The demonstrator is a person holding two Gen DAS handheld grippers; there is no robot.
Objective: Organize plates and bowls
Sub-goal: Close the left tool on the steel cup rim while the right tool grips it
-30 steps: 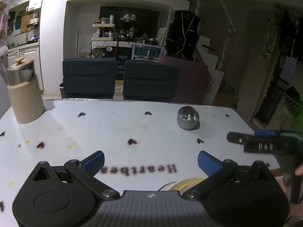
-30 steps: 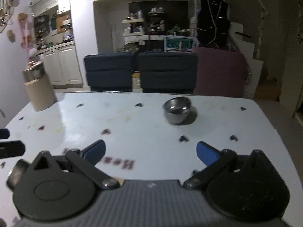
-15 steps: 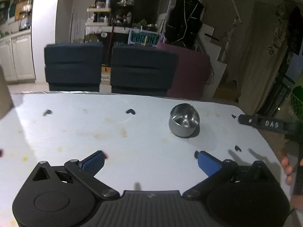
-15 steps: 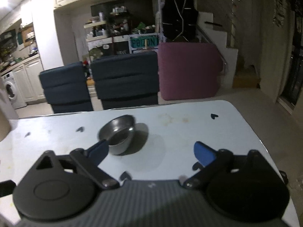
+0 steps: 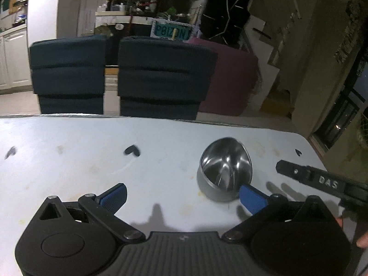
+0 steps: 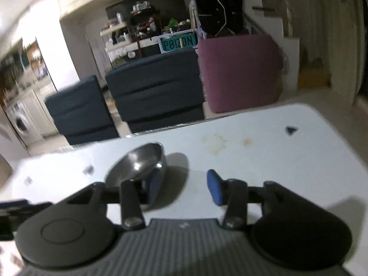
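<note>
A small steel bowl [image 5: 225, 168] stands upright on the white table [image 5: 69, 161], with its far right part in view. My left gripper [image 5: 184, 196] is open wide just short of it, and its right pad [image 5: 253, 199] sits by the bowl's near right wall. In the right wrist view the bowl [image 6: 138, 163] lies ahead on the left. My right gripper [image 6: 184, 187] is open and its jaws are closing, with only bare table between them. Its left pad [image 6: 154, 184] overlaps the bowl's right wall. The right gripper's finger [image 5: 310, 179] shows to the right of the bowl.
Two dark blue chairs [image 5: 161, 76] and a maroon one [image 5: 230, 80] stand behind the far table edge. The table's right corner [image 6: 322, 124] is close to the bowl. Small heart prints [image 5: 132, 150] and stains mark the tabletop.
Both grippers have moved right and down towards the bowl, which now looks larger and closer. The beige canister has left both views. The right gripper's jaws have narrowed.
</note>
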